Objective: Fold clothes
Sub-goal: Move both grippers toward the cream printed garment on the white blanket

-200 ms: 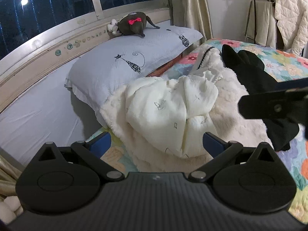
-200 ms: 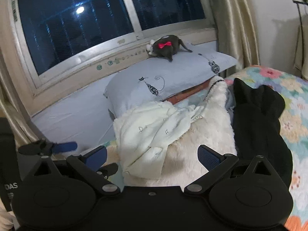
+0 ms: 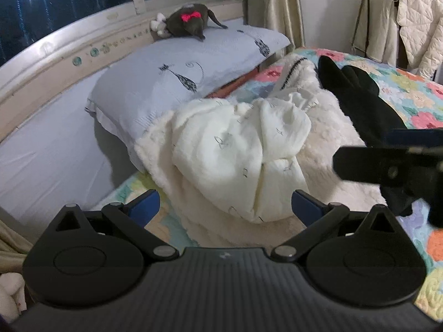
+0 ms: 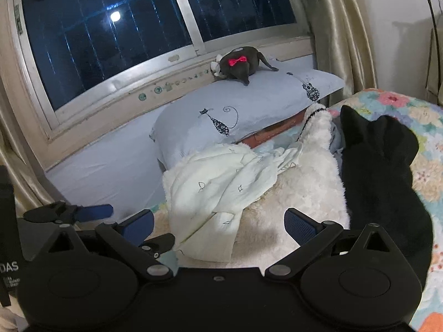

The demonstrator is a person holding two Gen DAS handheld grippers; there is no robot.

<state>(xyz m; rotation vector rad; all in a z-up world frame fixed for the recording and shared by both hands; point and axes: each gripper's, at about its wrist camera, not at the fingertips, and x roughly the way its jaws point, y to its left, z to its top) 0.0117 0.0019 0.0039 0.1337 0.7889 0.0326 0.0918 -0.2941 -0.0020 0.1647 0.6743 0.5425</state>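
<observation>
A crumpled cream garment with small prints [image 3: 238, 152] [image 4: 218, 185] lies on a white fluffy garment [image 3: 329, 149] [image 4: 307, 188] on the bed. A black garment [image 3: 360, 102] [image 4: 379, 171] lies to the right of them. My left gripper [image 3: 225, 207] is open and empty, just in front of the cream garment. My right gripper [image 4: 218, 224] is open and empty, above the near edge of the pile. The right gripper also shows at the right edge of the left wrist view [image 3: 393, 163]. The left gripper's fingers [image 4: 94, 211] show at the left of the right wrist view.
A grey pillow with cat prints [image 3: 177, 77] [image 4: 238, 110] lies behind the pile, with a plush toy with a pink bow [image 3: 188, 22] [image 4: 238, 65] on it. A floral quilt [image 3: 409, 96] covers the bed. A window and curtains stand behind. Quilted jackets hang on a rack [image 3: 415, 13] at right.
Both grippers have edged slightly closer to the pile. The clothes have not moved.
</observation>
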